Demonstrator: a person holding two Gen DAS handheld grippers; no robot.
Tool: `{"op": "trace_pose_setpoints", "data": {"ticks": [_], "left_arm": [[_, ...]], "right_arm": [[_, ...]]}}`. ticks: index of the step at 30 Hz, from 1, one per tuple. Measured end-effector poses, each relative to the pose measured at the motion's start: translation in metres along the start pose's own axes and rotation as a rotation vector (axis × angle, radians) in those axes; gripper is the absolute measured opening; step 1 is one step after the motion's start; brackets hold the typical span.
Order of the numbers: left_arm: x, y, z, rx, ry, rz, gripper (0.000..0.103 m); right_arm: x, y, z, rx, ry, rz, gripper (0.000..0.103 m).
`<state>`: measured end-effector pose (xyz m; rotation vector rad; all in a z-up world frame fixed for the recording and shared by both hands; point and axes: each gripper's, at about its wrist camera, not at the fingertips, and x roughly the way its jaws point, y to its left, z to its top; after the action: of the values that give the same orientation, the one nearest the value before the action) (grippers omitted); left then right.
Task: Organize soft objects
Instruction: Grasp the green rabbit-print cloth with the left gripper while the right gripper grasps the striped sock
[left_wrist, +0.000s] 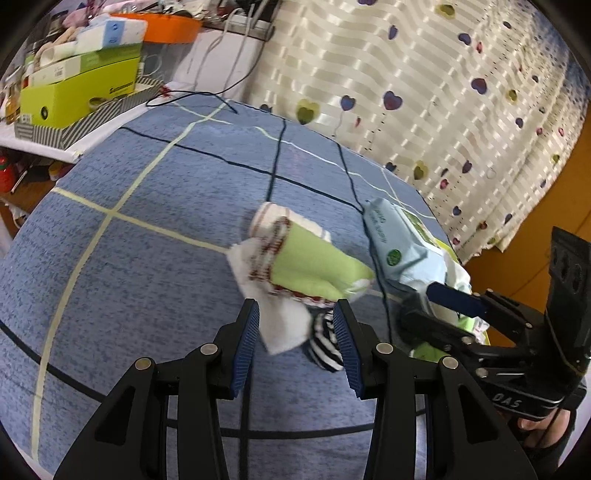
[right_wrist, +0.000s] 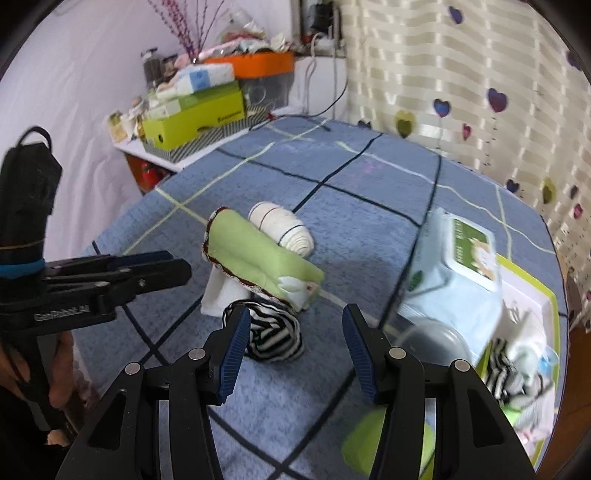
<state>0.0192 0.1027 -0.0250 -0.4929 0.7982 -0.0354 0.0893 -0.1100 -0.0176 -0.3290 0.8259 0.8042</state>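
My left gripper (left_wrist: 295, 314) and right gripper (right_wrist: 293, 321) both hung spread and empty. Just before the green cloth (right_wrist: 258, 254) lay the striped sock (right_wrist: 273, 336); it looked soft and light, best pinched across its bunched middle.

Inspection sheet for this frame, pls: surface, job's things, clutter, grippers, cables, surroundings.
Surface: blue checked bedcover, flat.
Job's things: green cloth roll, white rolled sock, white tissue and striped sock ball clustered mid-bed.
Clutter: wipes pack beside a green-rimmed tray holding more soft items.
Grippers: left gripper open, empty, before the tissue; right gripper open, empty, near the striped sock ball.
Cables: dark cable at the bed's far edge.
Surroundings: heart-print curtain; shelf with stacked boxes.
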Motion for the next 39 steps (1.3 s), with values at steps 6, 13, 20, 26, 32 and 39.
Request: {"op": "trace_pose_setpoints", "data": {"ticks": [6,13,20,26,32,39], "left_arm": [[-0.001,0.02,0.004,-0.035,-0.014,0.013,0.043],[-0.001,0.027,0.005,-0.042,-0.014,0.009,0.043],[0.0,0.024,0.009,-0.028,-0.016,-0.008,0.043],[0.003,0.012,0.019,0.022,-0.02,-0.028,0.043],[0.017,-0.006,0.048,0.136,-0.045,-0.048,0.043],[0.049,-0.023,0.067,0.252,0.015,-0.091,0.043]], "right_arm": [[0.035,0.014,-0.005,-0.011,0.089,0.059,0.055],[0.068,0.029,-0.009,-0.044,0.186,0.053,0.057],[0.073,0.029,-0.013,-0.066,0.208,0.038,0.032],[0.052,0.026,-0.013,-0.061,0.15,0.032,0.016],[0.028,0.014,-0.01,-0.025,0.089,0.021,0.016],[0.016,0.001,-0.008,0.012,0.055,0.009,0.016]]}}
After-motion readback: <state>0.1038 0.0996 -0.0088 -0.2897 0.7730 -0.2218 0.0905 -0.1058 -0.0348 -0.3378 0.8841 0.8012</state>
